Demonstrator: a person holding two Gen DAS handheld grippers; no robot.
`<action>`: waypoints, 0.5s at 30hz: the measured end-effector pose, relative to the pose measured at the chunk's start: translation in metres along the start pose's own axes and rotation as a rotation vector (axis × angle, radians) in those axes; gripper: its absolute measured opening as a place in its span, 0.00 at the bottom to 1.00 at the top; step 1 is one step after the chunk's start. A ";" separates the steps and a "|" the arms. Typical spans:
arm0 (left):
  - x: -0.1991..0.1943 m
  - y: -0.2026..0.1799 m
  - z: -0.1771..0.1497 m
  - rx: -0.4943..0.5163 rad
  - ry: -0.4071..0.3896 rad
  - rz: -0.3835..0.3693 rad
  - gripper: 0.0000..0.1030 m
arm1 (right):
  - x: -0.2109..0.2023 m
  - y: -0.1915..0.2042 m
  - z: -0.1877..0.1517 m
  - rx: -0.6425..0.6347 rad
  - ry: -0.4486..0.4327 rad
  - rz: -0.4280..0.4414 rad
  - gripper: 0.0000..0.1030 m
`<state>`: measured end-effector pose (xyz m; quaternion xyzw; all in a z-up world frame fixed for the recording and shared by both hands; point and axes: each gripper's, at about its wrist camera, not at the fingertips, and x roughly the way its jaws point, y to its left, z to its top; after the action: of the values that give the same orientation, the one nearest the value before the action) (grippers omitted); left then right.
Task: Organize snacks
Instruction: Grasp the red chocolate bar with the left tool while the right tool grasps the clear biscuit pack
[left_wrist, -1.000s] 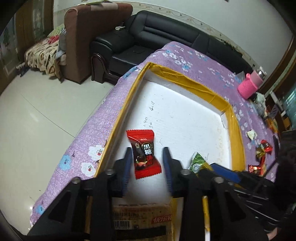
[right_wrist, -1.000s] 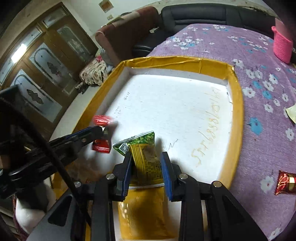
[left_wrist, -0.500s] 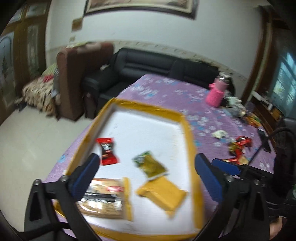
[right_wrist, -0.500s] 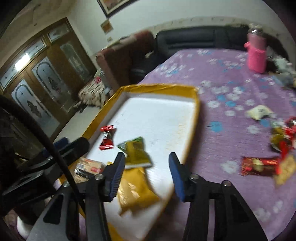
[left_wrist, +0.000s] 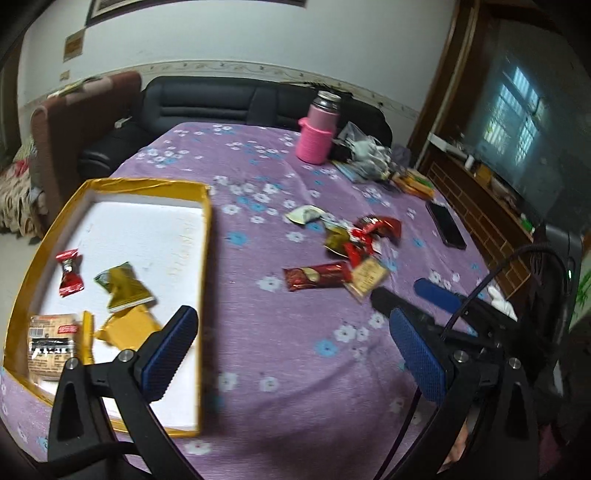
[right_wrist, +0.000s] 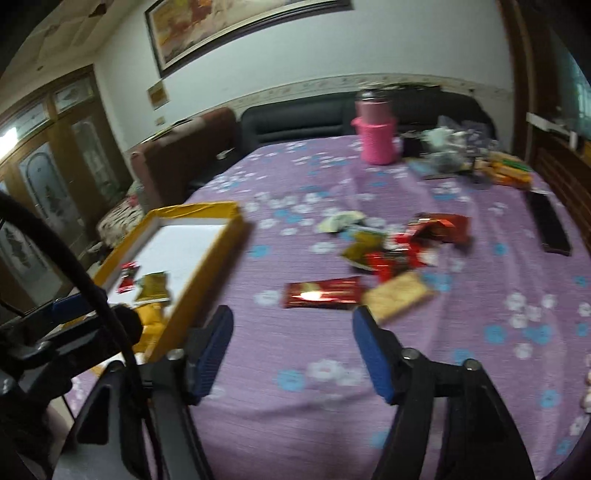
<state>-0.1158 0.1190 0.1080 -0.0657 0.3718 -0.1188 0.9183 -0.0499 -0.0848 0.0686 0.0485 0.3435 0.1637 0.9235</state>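
Note:
A yellow-rimmed white tray (left_wrist: 205, 229) lies on the purple flowered table. In it are a red candy (left_wrist: 70, 273), a green-gold packet (left_wrist: 123, 288), a yellow packet (left_wrist: 127, 328) and a biscuit pack (left_wrist: 53, 345). Loose snacks lie on the cloth to the right: a long red bar (left_wrist: 317, 275), a tan biscuit pack (left_wrist: 367, 277), red wrappers (left_wrist: 373, 230) and a pale packet (left_wrist: 304, 214). My left gripper (left_wrist: 291, 354) is open and empty above the cloth beside the tray. My right gripper (right_wrist: 293, 349) is open and empty, just short of the red bar (right_wrist: 321, 297) and the biscuit pack (right_wrist: 399, 295).
A pink flask (left_wrist: 317, 129) stands at the far side of the table, with a pile of bags and boxes (left_wrist: 373, 158) beside it. A black phone (left_wrist: 445, 225) lies at the right. A black sofa (left_wrist: 221, 103) is behind the table.
Both grippers have let go of their snacks, opened wide, pulled back from the tray and swung right toward the loose snacks. The red candy and green-gold packet now lie in the tray.

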 end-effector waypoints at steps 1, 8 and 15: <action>0.002 -0.007 -0.001 0.016 0.005 0.007 1.00 | -0.001 -0.009 -0.001 0.017 0.003 -0.007 0.70; 0.001 -0.014 -0.005 0.015 0.030 0.019 1.00 | 0.002 -0.078 -0.009 0.179 0.066 -0.001 0.70; 0.015 0.004 -0.007 -0.031 0.055 0.024 1.00 | 0.017 -0.129 -0.008 0.338 0.108 0.017 0.65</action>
<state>-0.1095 0.1187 0.0926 -0.0724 0.3995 -0.1037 0.9080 -0.0090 -0.2007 0.0260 0.1969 0.4150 0.1138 0.8810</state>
